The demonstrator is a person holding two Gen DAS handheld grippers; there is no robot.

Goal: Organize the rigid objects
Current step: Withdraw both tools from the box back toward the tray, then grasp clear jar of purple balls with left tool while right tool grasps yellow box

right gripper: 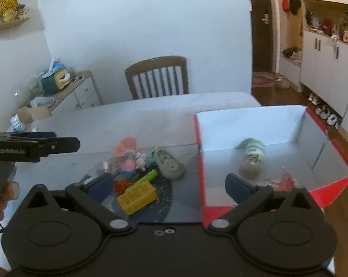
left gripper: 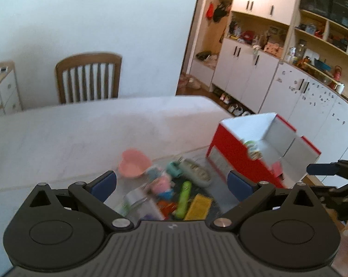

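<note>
Left wrist view. The left gripper [left gripper: 171, 184] is seen with jaws spread wide, nothing between the blue pads [left gripper: 104, 184]; its body cuts off the near edge of the table [left gripper: 58, 143]. A pile of small things is found near the table's near edge, blurred and partly hidden behind the gripper: one pink heart-shaped bowl [left gripper: 134, 162], one pig figurine [left gripper: 163, 184], one grey-green shoe [left gripper: 196, 172], one green tube [left gripper: 184, 198], one yellow block [left gripper: 198, 206], one silvery-white packet [left gripper: 139, 204] that cannot be made out. One red-and-white box [left gripper: 238, 152] is set at the table's right edge, open at the top; one bottle [left gripper: 252, 150] is glimpsed over its wall, mostly hidden. One wooden chair [left gripper: 88, 78] is noted at the far edge. One finger of the right gripper [left gripper: 324, 169] enters at the frame's right border, the rest cut off.

Right wrist view. The right gripper [right gripper: 169, 185] is likewise held wide and empty, straddling the box's left wall [right gripper: 200, 173]. Inside the box [right gripper: 243, 127], one green-capped bottle [right gripper: 252, 157] is seen lying on the floor, with a blurred pink-red item [right gripper: 287, 180] near the near wall, partly hidden. Left of the box the pile is counted again: one bowl [right gripper: 124, 146], one figurine [right gripper: 130, 164], one shoe [right gripper: 171, 165], one tube [right gripper: 148, 176], one block [right gripper: 138, 195], over a dark round mat [right gripper: 164, 191]. The left gripper [right gripper: 58, 144] is seen from the side at the frame's left border, held by a hand [right gripper: 3, 198] that is partly cut off.
</note>
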